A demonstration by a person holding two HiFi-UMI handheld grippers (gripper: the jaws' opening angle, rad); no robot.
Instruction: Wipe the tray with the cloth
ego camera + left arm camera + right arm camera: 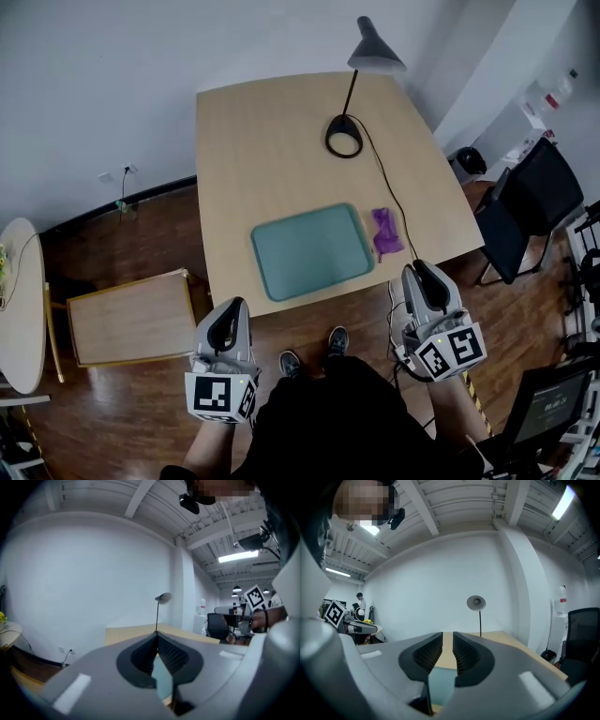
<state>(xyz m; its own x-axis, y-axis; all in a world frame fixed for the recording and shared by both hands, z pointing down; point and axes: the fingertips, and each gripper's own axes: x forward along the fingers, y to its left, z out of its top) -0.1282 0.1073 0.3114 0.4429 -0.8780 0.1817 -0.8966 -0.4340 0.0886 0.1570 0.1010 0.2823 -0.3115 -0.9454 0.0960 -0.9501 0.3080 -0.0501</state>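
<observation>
**Tray bare, cloth beside it, both grippers back from the table**

The left gripper (pixel 231 311) hangs at the near side of the table (pixel 272 141), over the floor and close to the person's body. Its jaws are pressed together with nothing between them, as the left gripper view shows.

The tray (pixel 309 248) lies flat near the table's front edge, its teal surface bare. Just to its right, apart from it, the purple cloth (pixel 385 232) sits crumpled on the wood.

The right gripper (pixel 422 277) also hangs short of the table edge, nearer the cloth. Its jaws stand a narrow slot apart and hold nothing.

With neither gripper on cloth or tray, this fits two stages: the cloth waiting to be picked up for wiping, or laid down after the wipe. The tray's surface shows no marks that would decide it. Any wiping would need the cloth gripped first, and it lies on the right gripper's side.
</observation>
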